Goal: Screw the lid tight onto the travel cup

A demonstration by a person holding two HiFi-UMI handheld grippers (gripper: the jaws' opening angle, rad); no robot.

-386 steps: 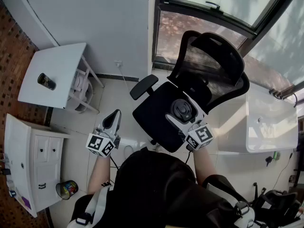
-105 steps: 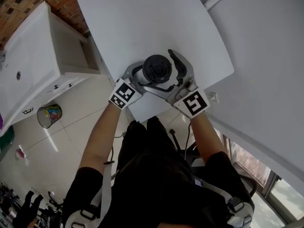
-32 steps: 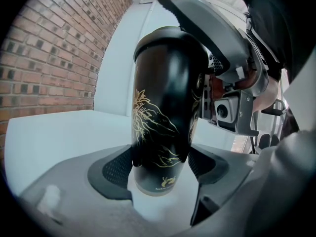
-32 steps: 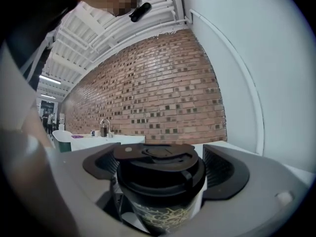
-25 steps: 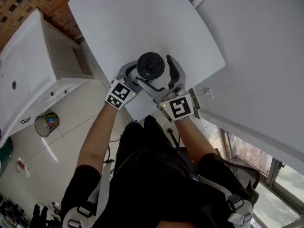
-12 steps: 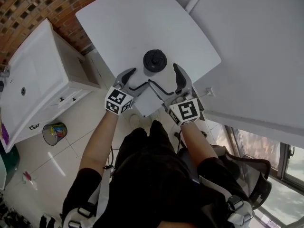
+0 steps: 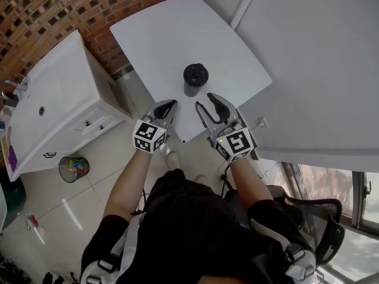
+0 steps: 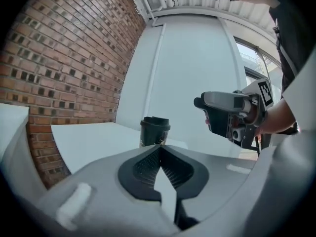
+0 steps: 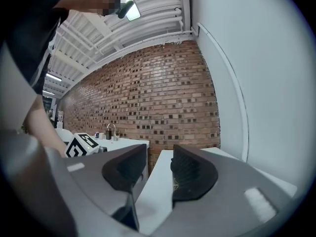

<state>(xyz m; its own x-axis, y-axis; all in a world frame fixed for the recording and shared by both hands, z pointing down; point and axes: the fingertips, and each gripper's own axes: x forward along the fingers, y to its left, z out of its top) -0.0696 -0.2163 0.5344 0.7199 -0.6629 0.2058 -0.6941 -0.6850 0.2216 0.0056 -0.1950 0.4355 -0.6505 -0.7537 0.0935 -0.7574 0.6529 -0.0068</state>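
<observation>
The travel cup (image 7: 195, 83) stands upright on the white counter (image 7: 172, 34), just above centre of the head view, with its black lid (image 7: 195, 73) on top. Both claws sit below it, clear of it. The left claw (image 7: 170, 104) has just been closing, and its jaws now meet on nothing. The right claw (image 7: 207, 105) has been closing too; a gap remains, with nothing in it.

The risk is a lid that looks seated but is only lightly threaded, so it could loosen or leak once lifted. The cup is also near the counter's lower edge, where a stray claw could tip it.

The seam between lid and cup is too small to read. The right gripper view seems to hide the cup behind one jaw.
</observation>
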